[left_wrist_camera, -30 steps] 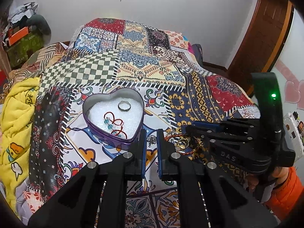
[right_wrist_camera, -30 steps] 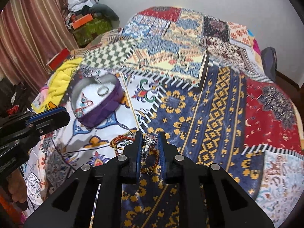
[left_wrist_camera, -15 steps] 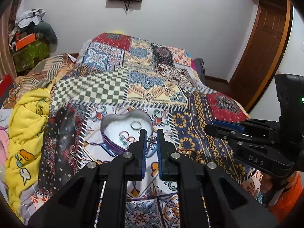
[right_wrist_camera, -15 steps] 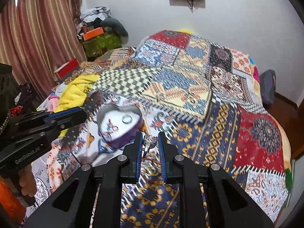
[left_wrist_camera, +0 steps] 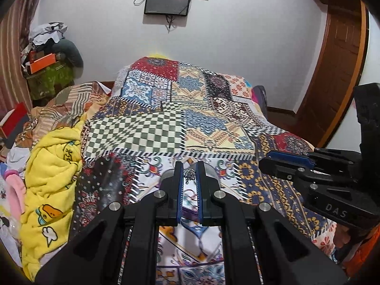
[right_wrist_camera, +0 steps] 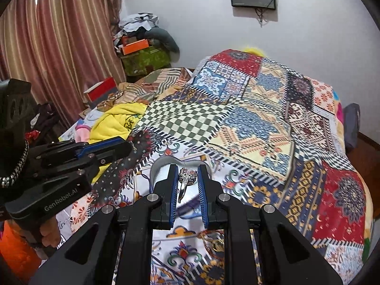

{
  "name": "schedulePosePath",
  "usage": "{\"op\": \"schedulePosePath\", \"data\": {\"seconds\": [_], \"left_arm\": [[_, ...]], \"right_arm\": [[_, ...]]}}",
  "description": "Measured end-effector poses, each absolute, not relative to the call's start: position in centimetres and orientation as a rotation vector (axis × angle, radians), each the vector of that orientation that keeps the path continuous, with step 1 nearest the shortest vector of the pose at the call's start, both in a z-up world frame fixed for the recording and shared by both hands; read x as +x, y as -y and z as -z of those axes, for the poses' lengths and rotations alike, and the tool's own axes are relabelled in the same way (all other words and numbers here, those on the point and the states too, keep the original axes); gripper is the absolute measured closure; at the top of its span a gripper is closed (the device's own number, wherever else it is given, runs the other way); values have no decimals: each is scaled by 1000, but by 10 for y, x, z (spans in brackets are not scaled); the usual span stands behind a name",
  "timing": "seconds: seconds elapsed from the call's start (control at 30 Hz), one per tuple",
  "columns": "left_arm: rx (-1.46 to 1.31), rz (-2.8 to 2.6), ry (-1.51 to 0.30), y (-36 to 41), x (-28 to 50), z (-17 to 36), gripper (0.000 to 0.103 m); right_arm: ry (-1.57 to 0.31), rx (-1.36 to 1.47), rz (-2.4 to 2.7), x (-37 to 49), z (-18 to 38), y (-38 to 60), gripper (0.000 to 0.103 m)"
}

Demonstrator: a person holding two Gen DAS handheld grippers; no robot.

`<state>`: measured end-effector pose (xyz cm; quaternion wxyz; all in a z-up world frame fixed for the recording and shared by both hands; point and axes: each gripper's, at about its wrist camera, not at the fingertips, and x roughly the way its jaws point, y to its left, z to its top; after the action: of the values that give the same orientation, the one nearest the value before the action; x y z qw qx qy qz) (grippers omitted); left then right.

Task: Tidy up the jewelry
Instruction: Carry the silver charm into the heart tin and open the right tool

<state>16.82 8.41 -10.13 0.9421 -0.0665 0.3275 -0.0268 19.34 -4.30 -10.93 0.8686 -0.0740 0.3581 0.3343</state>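
My left gripper (left_wrist_camera: 189, 174) is shut on a small silver jewelry piece (left_wrist_camera: 189, 175), held above the bed. My right gripper (right_wrist_camera: 187, 177) is shut on a silver ring with a pale stone (right_wrist_camera: 187, 177). The heart-shaped tin (right_wrist_camera: 158, 166) sits on the patchwork bedspread right behind the right fingers, mostly hidden; in the left wrist view only its grey rim (left_wrist_camera: 167, 173) shows behind the fingers. The right gripper also shows at the right of the left wrist view (left_wrist_camera: 273, 163), and the left gripper at the left of the right wrist view (right_wrist_camera: 118, 147). A gold piece (right_wrist_camera: 215, 242) lies on the spread below the right gripper.
The patchwork bedspread (left_wrist_camera: 190, 118) covers the bed. A yellow blanket (left_wrist_camera: 47, 166) is bunched at the left edge. Boxes and clothes (left_wrist_camera: 47, 59) pile at the far left, by a striped curtain (right_wrist_camera: 47, 47). A wooden door (left_wrist_camera: 339, 59) stands at the right.
Both grippers have risen and tilted up from the bedspread, each still holding its piece. The heart tin has slid down behind the fingertips in both views.
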Motion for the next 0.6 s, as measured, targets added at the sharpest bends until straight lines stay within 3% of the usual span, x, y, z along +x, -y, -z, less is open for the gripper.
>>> {"op": "schedulePosePath", "data": {"seconds": [0.6], "left_arm": [[-126,58,-719,-94,199,128,95]], "right_arm": [[-868,-193,-749,214,154,21,88]]}}
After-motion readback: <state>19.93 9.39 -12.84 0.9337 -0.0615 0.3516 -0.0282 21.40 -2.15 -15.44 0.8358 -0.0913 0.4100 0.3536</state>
